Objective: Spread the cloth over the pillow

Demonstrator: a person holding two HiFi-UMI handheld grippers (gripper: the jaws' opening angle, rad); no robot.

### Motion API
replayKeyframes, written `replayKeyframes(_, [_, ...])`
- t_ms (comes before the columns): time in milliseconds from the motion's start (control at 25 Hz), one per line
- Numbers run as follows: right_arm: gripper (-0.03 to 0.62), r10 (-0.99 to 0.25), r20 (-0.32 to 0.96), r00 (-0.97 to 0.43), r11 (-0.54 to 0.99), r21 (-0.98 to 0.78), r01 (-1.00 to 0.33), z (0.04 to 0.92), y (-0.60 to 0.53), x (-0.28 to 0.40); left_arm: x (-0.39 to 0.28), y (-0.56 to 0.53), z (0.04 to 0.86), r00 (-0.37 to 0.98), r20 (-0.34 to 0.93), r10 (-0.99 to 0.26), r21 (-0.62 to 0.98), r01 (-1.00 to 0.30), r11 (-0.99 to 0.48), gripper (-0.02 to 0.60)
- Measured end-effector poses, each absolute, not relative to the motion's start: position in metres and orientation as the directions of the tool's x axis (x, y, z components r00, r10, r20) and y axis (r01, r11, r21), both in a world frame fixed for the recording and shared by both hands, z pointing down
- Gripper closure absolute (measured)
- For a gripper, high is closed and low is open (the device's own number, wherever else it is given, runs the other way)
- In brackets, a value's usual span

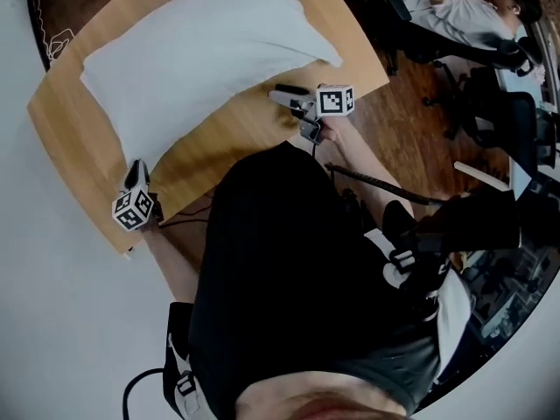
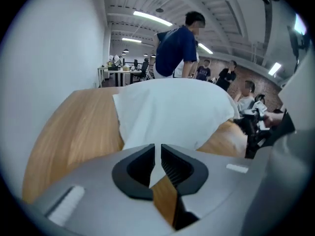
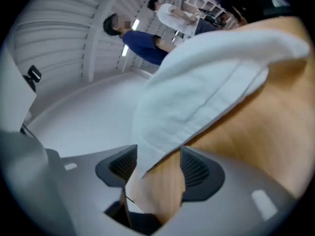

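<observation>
We see the left gripper (image 1: 136,173) with its jaws pressed almost together, pinching the near corner of the white cloth (image 1: 201,51). The right gripper (image 1: 280,95) has its jaws spread wide. The cloth's other near edge hangs between them, but the pads do not press it. The cloth lies ahead of both grippers as a plump mound on the wooden table (image 1: 254,134); the pillow itself we cannot separate from it. Beyond the mound, in front of the left gripper, stands a person in a dark blue top (image 2: 174,50). Behind the right gripper runs a black cable (image 1: 385,186), and office chairs (image 1: 499,103) stand well to its right. Our own black shirt (image 1: 289,269) hides the table's near edge between the grippers.
</observation>
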State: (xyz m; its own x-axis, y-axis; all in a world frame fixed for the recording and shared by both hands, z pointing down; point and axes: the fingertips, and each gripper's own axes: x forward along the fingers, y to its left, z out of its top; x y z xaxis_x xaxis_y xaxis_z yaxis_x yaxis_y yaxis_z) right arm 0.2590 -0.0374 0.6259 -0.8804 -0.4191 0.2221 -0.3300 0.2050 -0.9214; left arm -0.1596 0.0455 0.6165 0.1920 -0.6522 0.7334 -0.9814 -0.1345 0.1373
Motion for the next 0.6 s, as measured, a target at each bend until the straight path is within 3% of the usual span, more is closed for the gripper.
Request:
replayKeyframes(80, [0.332,-0.469,0.256,-0.845,0.076,-0.942,-0.327,0.650,-0.043,0.227,-0.134,0.042,0.616,0.273,0.700,-0.660,0.230,-0.961,-0.153,0.538])
replayKeyframes(200, [0.382,-0.544,0.280,-0.791,0.042,-0.933,-0.358,0.665,-0.063,0.212,-0.097,0.048,0.615,0.403,0.634,-0.660,0.391,-0.903,-0.176,0.538])
replayKeyframes(280, [0.586,-0.588,0.260,-0.766,0.026,-0.941,-0.338,0.663,-0.068,0.215,-0.079,0.052,0.613,0.468,0.580,-0.667,0.491,-0.854,-0.172,0.538])
replayKeyframes(400, [0.586,-0.575,0.245,-0.781,-0.012,-0.956,-0.292,0.657,-0.049,0.213,-0.056,0.053,0.609,0.570,0.437,-0.696,0.697,-0.703,-0.138,0.538])
replayKeyframes(520, [0.586,-0.529,0.291,-0.797,-0.063,-0.950,-0.305,0.665,-0.022,0.215,-0.010,0.055,0.609,0.684,0.227,-0.693,0.908,-0.405,-0.102,0.538])
replayKeyframes(600, [0.586,-0.500,0.328,-0.801,-0.071,-0.938,-0.339,0.676,-0.016,0.218,0.018,0.053,0.620,0.712,0.147,-0.686,0.965,-0.256,-0.059,0.520])
